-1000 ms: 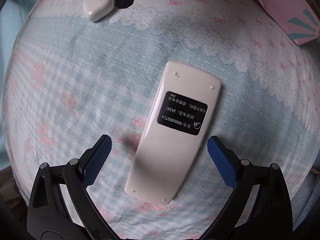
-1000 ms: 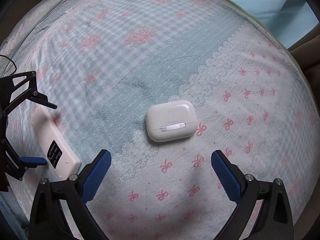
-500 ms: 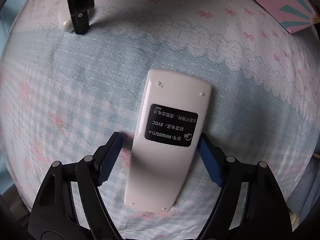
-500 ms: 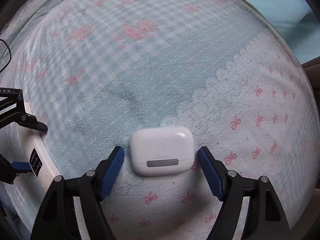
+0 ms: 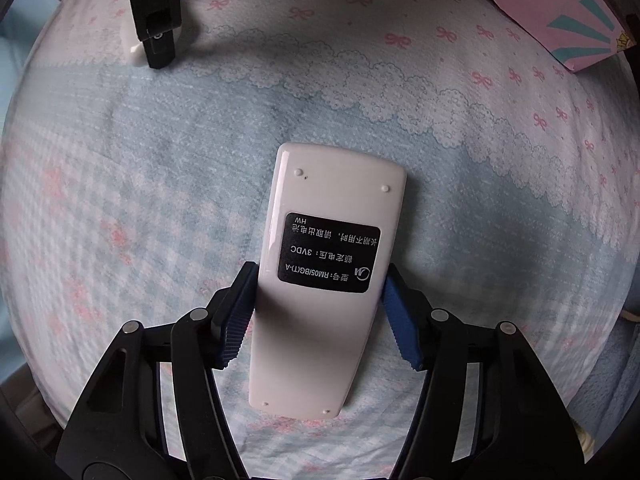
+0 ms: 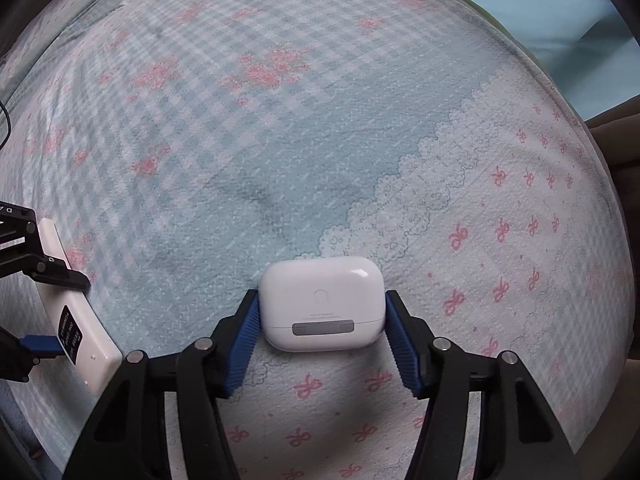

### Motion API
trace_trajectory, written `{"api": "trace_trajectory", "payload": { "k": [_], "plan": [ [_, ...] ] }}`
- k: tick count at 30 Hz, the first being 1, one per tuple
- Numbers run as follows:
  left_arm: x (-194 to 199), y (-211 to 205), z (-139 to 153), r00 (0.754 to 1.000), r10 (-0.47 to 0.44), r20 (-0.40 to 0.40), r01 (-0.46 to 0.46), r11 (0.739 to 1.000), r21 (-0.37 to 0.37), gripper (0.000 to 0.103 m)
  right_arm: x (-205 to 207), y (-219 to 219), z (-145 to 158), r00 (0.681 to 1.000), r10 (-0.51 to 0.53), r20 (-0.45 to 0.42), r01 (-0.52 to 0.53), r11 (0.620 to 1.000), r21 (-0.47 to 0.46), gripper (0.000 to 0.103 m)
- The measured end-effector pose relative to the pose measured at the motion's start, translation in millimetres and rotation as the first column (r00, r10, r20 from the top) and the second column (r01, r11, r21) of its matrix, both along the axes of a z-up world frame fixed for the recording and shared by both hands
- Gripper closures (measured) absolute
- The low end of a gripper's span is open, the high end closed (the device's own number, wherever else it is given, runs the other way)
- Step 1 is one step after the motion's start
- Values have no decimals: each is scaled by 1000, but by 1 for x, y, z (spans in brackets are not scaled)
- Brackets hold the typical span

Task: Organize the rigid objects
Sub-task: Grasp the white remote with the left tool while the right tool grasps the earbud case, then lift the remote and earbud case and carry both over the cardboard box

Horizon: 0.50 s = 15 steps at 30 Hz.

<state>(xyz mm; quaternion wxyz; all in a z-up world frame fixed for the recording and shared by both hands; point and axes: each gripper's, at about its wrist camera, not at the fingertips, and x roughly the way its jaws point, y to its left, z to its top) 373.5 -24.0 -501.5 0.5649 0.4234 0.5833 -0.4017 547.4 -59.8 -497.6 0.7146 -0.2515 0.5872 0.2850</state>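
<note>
A white remote (image 5: 336,192) lies back-up, black label showing, on the checked cloth. My left gripper (image 5: 320,280) points straight down over it, and its jaws are closing with the remote between them; both blue pads touch its long sides. A white earbud case (image 6: 320,284) rests on the lace-and-bow part of the cloth. My right gripper (image 6: 321,300) is closing on it too, with a pad pressed against each end. The right wrist view shows the remote (image 6: 76,320) at far left. In the left wrist view a right finger (image 5: 156,20) hides most of the case (image 5: 134,50).
A pink box (image 5: 560,12) with teal rays sits at the top right of the left wrist view. The blue checked cloth (image 6: 280,120) with pink flowers stretches beyond both grippers. A teal surface (image 6: 560,20) lies past the cloth's far edge.
Both grippers' jaws went from wide apart to touching: the left on the remote's sides, the right on the earbud case. Both objects now sit closer in between the fingers.
</note>
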Motion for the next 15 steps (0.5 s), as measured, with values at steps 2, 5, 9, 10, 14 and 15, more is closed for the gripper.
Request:
{"api": "trace_trajectory", "payload": {
  "k": [2,5,9,10,14,15],
  "plan": [
    [-1,2,5,1000,14,1,-14,1000,-9,45,-5,-8,9,1000,-14,0,14,1000,8,47],
    [-3,10,17,999,34,6,-34,999,-22,46,-11,-7,21,999,-32,-2,32,999,20,47],
    [-4,17,37,998,67,17,-66,997,-43,46,-18,-7,41,999,-47,5,47,999,28,47],
    [-4,18,42,997,78,20,-77,996,-49,46,-20,-6,47,999,-52,8,52,998,31,47],
    [-1,25,63,991,130,25,-128,989,-76,46,-30,-4,72,997,-74,27,73,996,42,47],
    [0,28,68,989,144,27,-142,986,-83,46,-32,-3,78,996,-80,32,79,996,46,47]
  ]
}}
